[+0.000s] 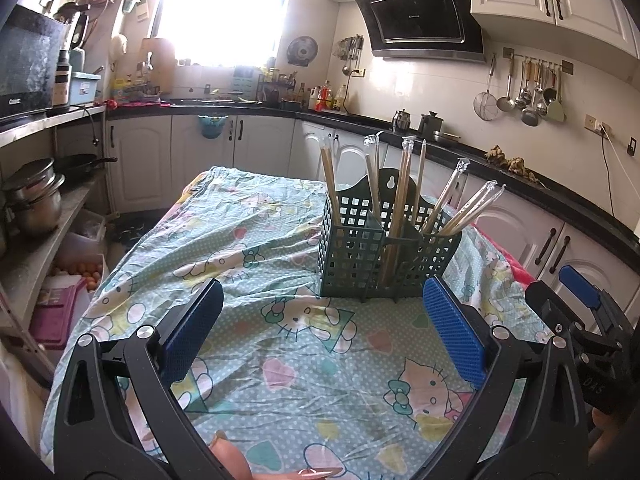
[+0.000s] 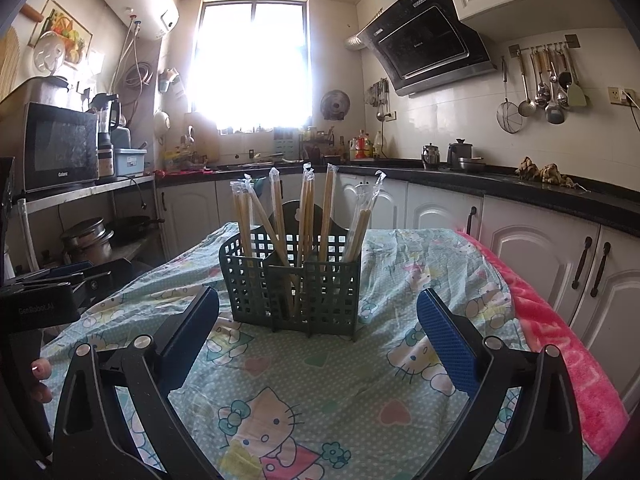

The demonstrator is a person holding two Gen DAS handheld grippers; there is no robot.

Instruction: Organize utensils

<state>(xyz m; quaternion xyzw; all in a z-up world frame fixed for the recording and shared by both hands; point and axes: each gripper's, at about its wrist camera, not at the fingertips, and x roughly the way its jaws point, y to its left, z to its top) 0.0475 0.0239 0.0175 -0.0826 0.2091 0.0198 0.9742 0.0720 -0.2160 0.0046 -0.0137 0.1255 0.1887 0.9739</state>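
Note:
A dark green lattice utensil holder (image 1: 376, 252) stands upright on the table, also in the right wrist view (image 2: 292, 284). Several pairs of wooden chopsticks in clear wrappers (image 1: 404, 188) stand in its compartments, leaning outward (image 2: 308, 208). My left gripper (image 1: 320, 320) is open and empty, low over the cloth, in front of the holder. My right gripper (image 2: 320, 332) is open and empty, also in front of the holder. The right gripper's body shows at the right edge of the left wrist view (image 1: 580, 312).
The table wears a Hello Kitty cloth (image 1: 280, 360) with a pink towel (image 2: 560, 340) along its right side. Kitchen counters and cabinets (image 2: 520, 216) surround the table. A shelf with pots (image 1: 36, 200) and a microwave (image 2: 60, 148) stands on the left.

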